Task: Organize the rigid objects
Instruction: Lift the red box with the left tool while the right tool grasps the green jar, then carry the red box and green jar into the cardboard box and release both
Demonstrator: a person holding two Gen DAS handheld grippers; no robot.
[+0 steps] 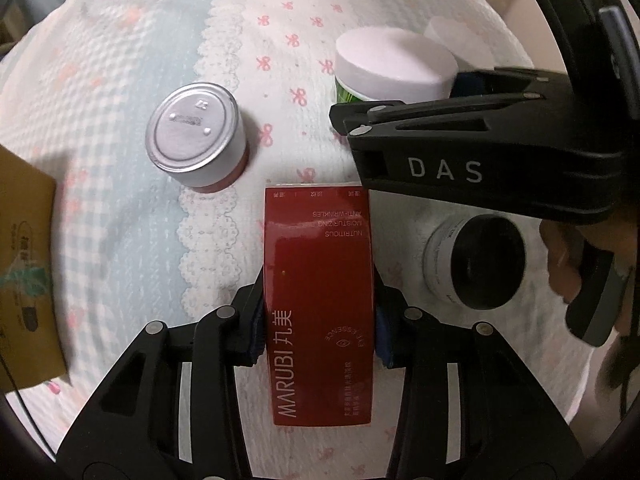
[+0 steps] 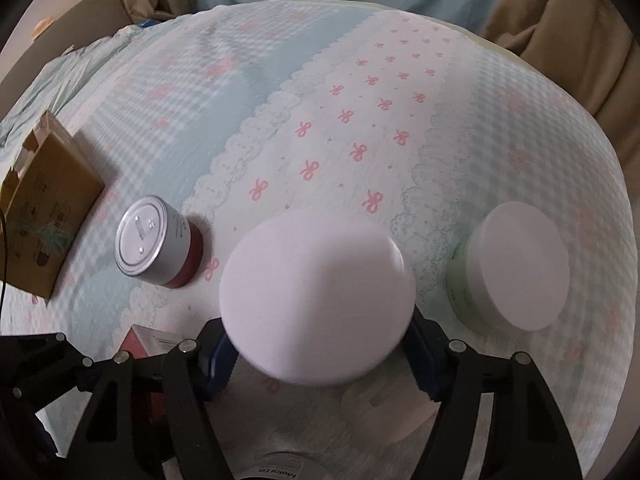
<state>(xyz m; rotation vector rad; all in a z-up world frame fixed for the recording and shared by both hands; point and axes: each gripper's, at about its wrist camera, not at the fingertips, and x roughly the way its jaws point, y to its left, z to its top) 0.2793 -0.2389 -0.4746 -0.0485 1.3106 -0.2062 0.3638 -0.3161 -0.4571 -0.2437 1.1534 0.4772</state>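
Between the pads of the left hand-held gripper (image 1: 318,334), the red box (image 1: 320,300) is lying clamped, long axis pointing far across the bed (image 1: 120,220); the right hand-held gripper (image 2: 320,360) is probably gripping the white-lidded jar (image 2: 318,296).

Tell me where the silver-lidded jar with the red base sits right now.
The silver-lidded jar stands upright on the bedspread, left of the red box in the left wrist view, between it and the cardboard box.

red box (image 1: 320,300): glossy card | bedspread (image 1: 120,220): puckered cloth | silver-lidded jar (image 1: 196,134): shiny metal
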